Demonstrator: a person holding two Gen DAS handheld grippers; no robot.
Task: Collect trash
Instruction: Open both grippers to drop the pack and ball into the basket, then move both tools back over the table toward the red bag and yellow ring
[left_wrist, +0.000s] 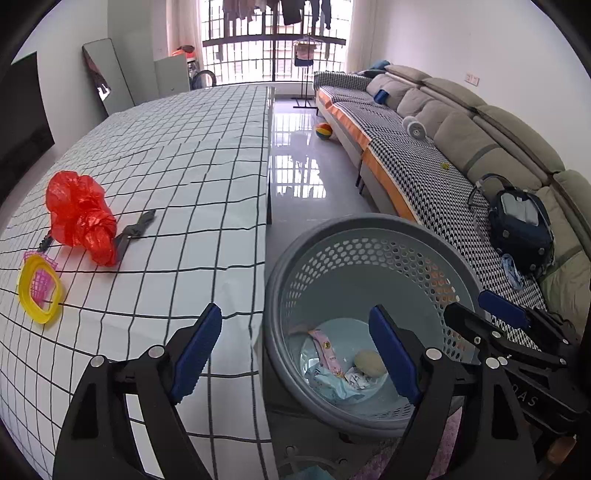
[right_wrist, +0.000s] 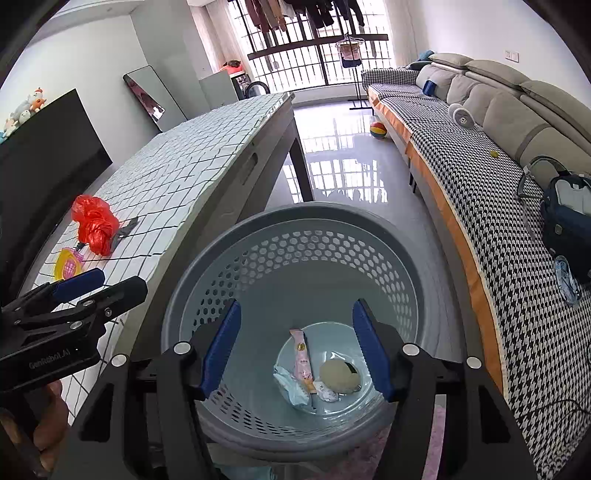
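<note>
The round grey perforated plastic basket (right_wrist: 295, 266) stands just beside the checked worktop (left_wrist: 166, 166) edge — bare floor beyond. Both the left gripper (left_wrist: 295, 350) and right gripper (right_wrist: 295, 347) hang with jaws spread and empty; wrappers (right_wrist: 303, 365) lie below.

A grey round basket (right_wrist: 295, 236) with a perforated wall stands on the floor just right of the desk (left_wrist: 166, 155), upright and open. In its bottom lie a pink sachet (right_wrist: 303, 363), a crumpled pale-blue wrapper (right_wrist: 291, 386), a small white paper scrap (right_wrist: 327, 393) and a pale round lump (right_wrist: 338, 374), close together. On the desk, far to the left, a crumpled red plastic bag (left_wrist: 83, 218) lies on a grey strip (left_wrist: 136, 229), with a yellow-rimmed pink mesh cup (left_wrist: 38, 288) on its side just nearer.
</note>
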